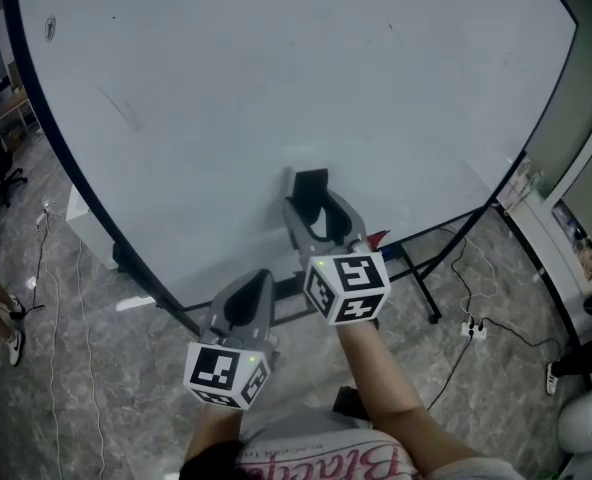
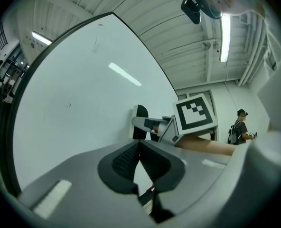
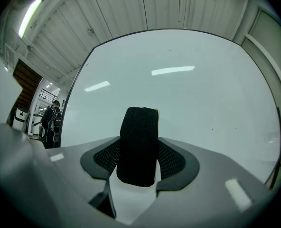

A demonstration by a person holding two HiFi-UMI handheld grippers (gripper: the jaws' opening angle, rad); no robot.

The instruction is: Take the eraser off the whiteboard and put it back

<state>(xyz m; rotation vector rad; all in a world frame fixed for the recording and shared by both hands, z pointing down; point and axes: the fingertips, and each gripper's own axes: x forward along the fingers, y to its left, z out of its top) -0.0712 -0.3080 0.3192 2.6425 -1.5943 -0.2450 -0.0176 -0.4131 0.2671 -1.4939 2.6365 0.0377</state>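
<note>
A black felt eraser (image 1: 309, 182) stands upright between the jaws of my right gripper (image 1: 312, 206), just in front of the big whiteboard (image 1: 276, 88). In the right gripper view the eraser (image 3: 138, 146) fills the gap and both pads press on its sides, so the right gripper (image 3: 139, 151) is shut on it. Whether the eraser touches the board I cannot tell. My left gripper (image 1: 244, 296) hangs lower and to the left, short of the board. Its jaws (image 2: 139, 145) meet at the tips with nothing between them. The left gripper view also shows the eraser (image 2: 140, 121) in the right gripper.
The whiteboard stands on a black frame with legs (image 1: 416, 268) on a marbled floor. A power strip and cables (image 1: 473, 328) lie to the right, and a white box (image 1: 84, 218) sits behind the board at the left. People (image 2: 238, 127) stand far off.
</note>
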